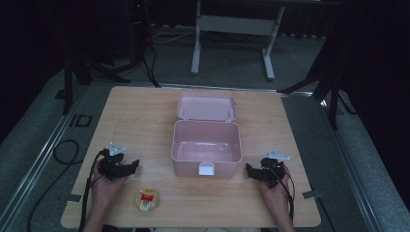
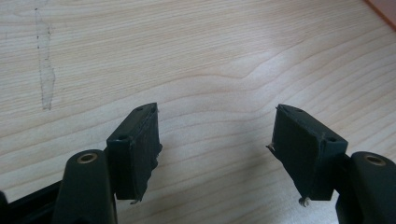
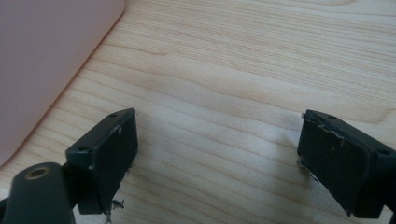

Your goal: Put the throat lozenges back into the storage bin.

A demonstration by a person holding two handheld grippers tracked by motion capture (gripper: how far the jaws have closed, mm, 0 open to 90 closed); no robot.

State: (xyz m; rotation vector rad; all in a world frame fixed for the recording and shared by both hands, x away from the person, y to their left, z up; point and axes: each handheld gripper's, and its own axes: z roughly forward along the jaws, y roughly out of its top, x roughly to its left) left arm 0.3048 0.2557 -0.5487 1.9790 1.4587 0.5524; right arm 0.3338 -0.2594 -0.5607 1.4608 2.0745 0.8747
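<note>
High view: pink box (image 1: pixel 207 147) mid-table, lid up. Left gripper (image 1: pixel 136 166) left of box, right gripper (image 1: pixel 248 168) right of box, both low over table (image 1: pixel 145 111); contact with wood unclear from here. Small round packet (image 1: pixel 148 199) near box's front-left corner.

Left gripper view: jaws apart, nothing between, bare wood beyond; box corner at top right edge.

Right gripper view: jaws wide apart, empty; box wall (image 3: pixel 51 60) just left of them.
</note>
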